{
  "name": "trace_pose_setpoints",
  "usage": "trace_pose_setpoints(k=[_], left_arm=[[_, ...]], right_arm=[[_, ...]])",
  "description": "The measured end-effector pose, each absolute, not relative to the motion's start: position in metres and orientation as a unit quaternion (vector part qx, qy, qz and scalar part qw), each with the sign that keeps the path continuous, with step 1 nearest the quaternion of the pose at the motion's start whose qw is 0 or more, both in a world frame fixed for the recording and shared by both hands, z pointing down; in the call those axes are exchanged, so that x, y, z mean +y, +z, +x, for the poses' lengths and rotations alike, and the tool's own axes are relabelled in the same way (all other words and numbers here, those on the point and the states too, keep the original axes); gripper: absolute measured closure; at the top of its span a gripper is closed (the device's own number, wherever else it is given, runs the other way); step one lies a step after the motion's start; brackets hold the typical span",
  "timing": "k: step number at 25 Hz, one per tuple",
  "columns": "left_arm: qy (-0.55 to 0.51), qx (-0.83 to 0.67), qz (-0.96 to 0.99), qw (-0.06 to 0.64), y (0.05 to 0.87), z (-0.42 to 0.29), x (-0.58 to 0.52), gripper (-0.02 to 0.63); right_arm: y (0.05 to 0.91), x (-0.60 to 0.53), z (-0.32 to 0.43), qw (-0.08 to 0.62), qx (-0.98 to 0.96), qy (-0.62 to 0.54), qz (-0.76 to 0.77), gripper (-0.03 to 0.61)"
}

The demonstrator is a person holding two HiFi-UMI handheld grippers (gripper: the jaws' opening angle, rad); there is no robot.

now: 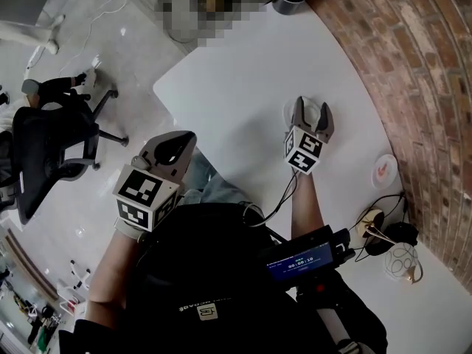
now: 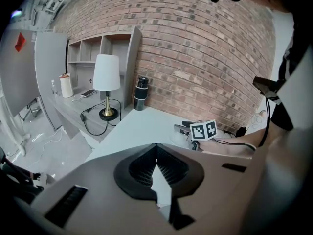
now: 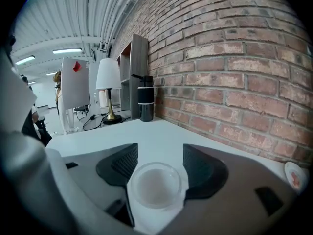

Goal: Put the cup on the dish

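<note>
Cup (image 3: pixel 156 185), small and translucent, stands on the white table (image 1: pixel 243 65) between the 2 spread jaws of the right gripper (image 1: pixel 312 110), not yet squeezed. It looks light, thin and slippery, so grip its sides gently. Dish (image 1: pixel 384 169) lies near, by the wall. Left gripper (image 1: pixel 188 139) is clenched and empty.

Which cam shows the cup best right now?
Right gripper view: the cup sits centred inside the open right claw, with its rim fully visible. The head view shows it partly hidden by that claw. The left gripper view doesn't show it.
</note>
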State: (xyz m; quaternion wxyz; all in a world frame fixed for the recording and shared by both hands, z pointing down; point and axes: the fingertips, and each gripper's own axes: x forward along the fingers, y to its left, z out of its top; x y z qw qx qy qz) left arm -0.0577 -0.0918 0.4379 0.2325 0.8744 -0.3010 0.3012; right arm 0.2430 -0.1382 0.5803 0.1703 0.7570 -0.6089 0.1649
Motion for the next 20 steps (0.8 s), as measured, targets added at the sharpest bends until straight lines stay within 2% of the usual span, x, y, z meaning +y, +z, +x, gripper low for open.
trace_pose_setpoints(k=[15, 20], left_arm=[[0.29, -0.242, 0.904, 0.2, 0.42, -0.042, -0.093, 0.609], [0.276, -0.216, 0.918, 0.184, 0.406, -0.033, -0.096, 0.609]], right_arm=[[0.463, -0.129, 0.233, 0.086, -0.615, 0.098, 0.778, 0.308], [0.434, -0.121, 0.221, 0.071, -0.625, 0.11, 0.769, 0.308]])
